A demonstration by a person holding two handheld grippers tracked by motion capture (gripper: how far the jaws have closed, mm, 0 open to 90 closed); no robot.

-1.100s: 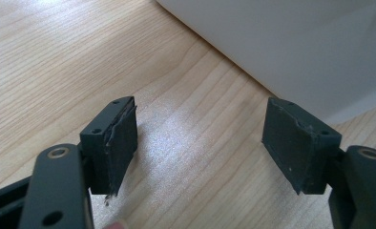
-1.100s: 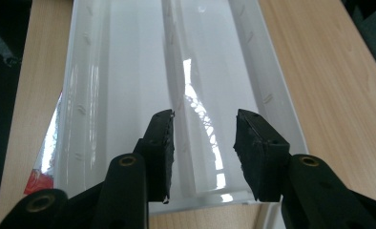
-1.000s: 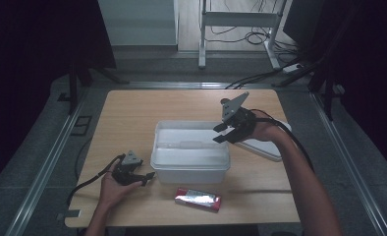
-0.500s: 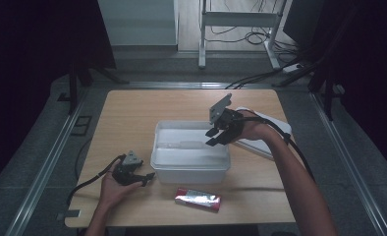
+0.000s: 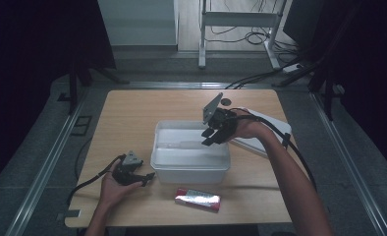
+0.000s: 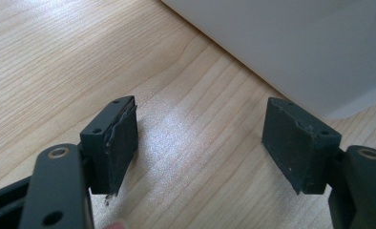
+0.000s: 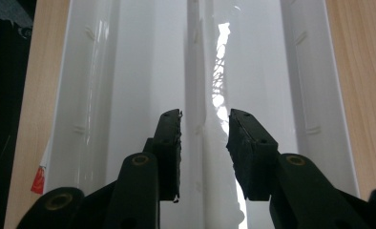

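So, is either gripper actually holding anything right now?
No. The right gripper is over the white bin, jaws apart around nothing; the left gripper rests open on the table.

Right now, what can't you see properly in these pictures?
- High view: the print on the red packet is too small to read.
- High view: whatever lies inside the white tub is a pale blur.
- Right gripper view: the right gripper is open over the tub, its fingers covering part of the floor.

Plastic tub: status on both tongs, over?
Right tongs over the clear plastic tub, jaws just been closing, nothing gripped. Left tongs open, resting on the table beside tub. Red packet lies in front, clear.
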